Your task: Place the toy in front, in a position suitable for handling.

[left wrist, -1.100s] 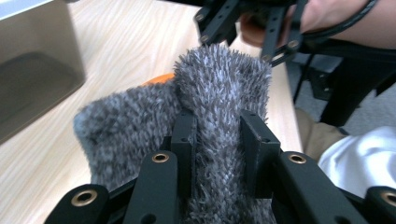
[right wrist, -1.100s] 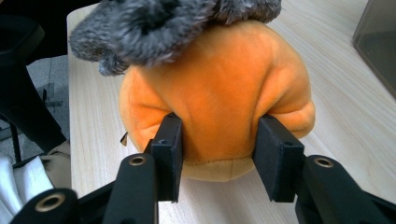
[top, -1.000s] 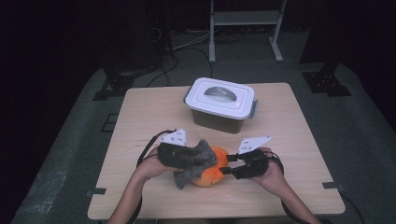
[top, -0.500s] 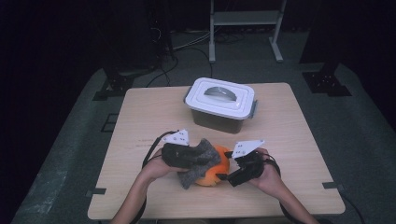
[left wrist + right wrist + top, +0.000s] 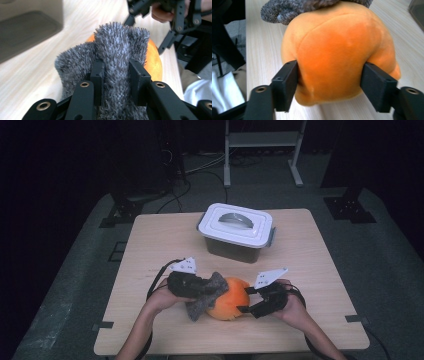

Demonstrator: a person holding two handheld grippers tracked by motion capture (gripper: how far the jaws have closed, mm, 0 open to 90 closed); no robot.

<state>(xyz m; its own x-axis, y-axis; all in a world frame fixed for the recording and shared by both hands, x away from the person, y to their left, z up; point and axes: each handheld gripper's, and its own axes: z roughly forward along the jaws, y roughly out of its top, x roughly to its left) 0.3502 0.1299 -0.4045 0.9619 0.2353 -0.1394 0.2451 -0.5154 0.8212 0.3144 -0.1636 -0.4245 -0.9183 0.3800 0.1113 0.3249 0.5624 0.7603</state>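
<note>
A round orange plush [image 5: 230,302] lies on the wooden table [image 5: 310,270] near its front edge. A grey fuzzy cloth [image 5: 205,295] is draped over its left side. My left gripper [image 5: 206,289] is shut on that cloth [image 5: 117,42], pinching a fold between its jaws [image 5: 116,65], with the plush [image 5: 153,62] showing orange behind. My right gripper [image 5: 246,300] comes in from the right. Its jaws have just been closing on the plush [image 5: 337,45], and both pads [image 5: 287,80] press into its sides around the gripper's middle [image 5: 332,67]. The cloth [image 5: 294,7] hangs over the plush's far top.
A lidded box [image 5: 235,232] with a white lid, grey handle and dark body stands behind the plush at the table's middle. Bare wood lies to the left and right of the hands. A metal stand [image 5: 262,150] is on the floor beyond the table.
Both hands have stayed beside the plush, with only a slight shift of the right gripper toward it. The cloth remains gripped on the plush's left side.
</note>
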